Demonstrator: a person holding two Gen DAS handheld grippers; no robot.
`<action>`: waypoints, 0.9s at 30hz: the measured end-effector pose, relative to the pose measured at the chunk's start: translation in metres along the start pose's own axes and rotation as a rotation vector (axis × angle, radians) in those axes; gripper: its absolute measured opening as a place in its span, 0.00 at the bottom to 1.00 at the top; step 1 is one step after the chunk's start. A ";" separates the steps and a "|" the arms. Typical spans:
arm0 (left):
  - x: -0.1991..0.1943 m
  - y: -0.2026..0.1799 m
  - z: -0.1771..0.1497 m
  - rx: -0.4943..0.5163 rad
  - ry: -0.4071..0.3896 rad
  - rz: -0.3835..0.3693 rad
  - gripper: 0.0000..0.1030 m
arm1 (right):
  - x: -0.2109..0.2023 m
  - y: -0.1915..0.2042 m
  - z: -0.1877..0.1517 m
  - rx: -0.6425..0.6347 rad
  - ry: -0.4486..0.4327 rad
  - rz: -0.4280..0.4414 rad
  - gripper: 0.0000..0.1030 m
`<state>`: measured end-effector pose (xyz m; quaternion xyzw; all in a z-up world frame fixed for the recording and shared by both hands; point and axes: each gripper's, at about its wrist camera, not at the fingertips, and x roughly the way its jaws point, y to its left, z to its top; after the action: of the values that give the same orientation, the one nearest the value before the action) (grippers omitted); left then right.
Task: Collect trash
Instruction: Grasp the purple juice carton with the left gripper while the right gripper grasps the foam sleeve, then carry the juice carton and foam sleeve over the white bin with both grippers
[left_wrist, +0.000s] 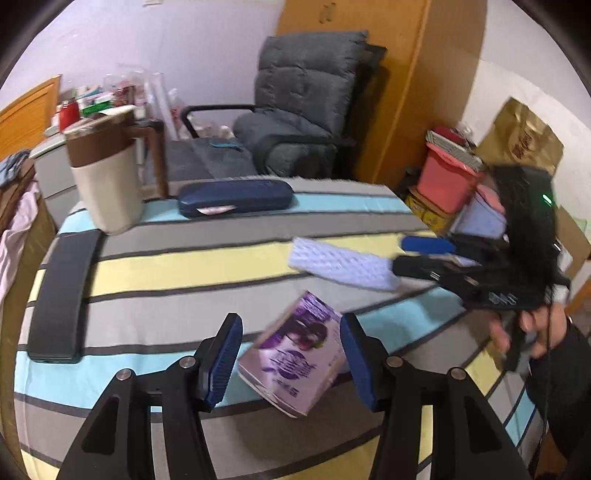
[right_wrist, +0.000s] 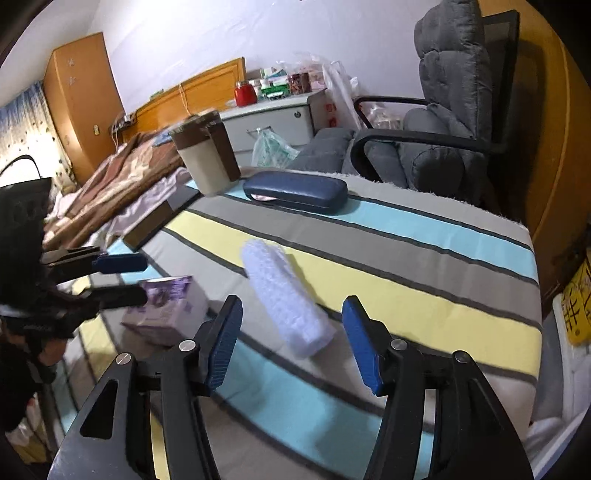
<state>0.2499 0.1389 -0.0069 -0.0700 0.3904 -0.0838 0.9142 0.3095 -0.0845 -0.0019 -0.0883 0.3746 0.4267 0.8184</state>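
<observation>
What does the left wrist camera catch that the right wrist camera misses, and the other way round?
Only the left wrist view shows the black remote-like slab at the cloth's edge, the pink bin and the gold paper bag.

Only the right wrist view shows the bed with the brown blanket and the wooden headboard.

Both show the purple carton, the white bubble-wrap roll, the blue glasses case, the cream canister, the grey chair and the striped cloth.
</observation>
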 end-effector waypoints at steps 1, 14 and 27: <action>0.001 -0.002 -0.001 0.014 0.007 -0.004 0.53 | 0.007 -0.001 0.001 -0.004 0.011 -0.006 0.57; 0.003 -0.030 -0.016 0.091 0.041 0.042 0.54 | -0.011 0.000 -0.017 0.069 0.045 -0.042 0.14; 0.011 -0.053 -0.024 0.045 0.044 0.189 0.55 | -0.049 0.015 -0.052 0.172 0.007 -0.099 0.13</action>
<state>0.2346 0.0830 -0.0205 -0.0104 0.4132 -0.0073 0.9105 0.2521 -0.1306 -0.0022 -0.0379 0.4080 0.3516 0.8417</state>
